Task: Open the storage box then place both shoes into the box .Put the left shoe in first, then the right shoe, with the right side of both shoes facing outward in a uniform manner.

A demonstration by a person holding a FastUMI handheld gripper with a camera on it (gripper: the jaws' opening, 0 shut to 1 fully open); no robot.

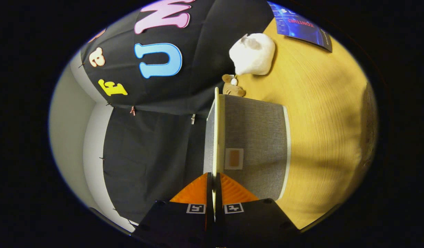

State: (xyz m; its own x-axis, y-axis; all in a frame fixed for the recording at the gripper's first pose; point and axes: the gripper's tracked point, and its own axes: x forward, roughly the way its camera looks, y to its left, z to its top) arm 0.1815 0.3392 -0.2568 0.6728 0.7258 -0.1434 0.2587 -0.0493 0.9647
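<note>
My gripper [214, 179] is shut on the thin cream edge of the storage box's lid [216, 131], with both orange fingers [196, 191] pressed on it. I see the lid edge-on, swung up and away from the grey fabric box [256, 137], which has white trim and a small label patch on its face. Beyond the box a white fluffy shoe [252, 54] lies on the wooden table [322, 113]. A small brown fluffy shoe [232, 89] sits just behind the box's far corner, partly hidden by it.
A blue printed sheet [301, 26] lies at the table's far corner beyond the white shoe. The booth's black cloth wall [146, 148] hangs close on the lid's other side, with a pale wall [70, 131] past it.
</note>
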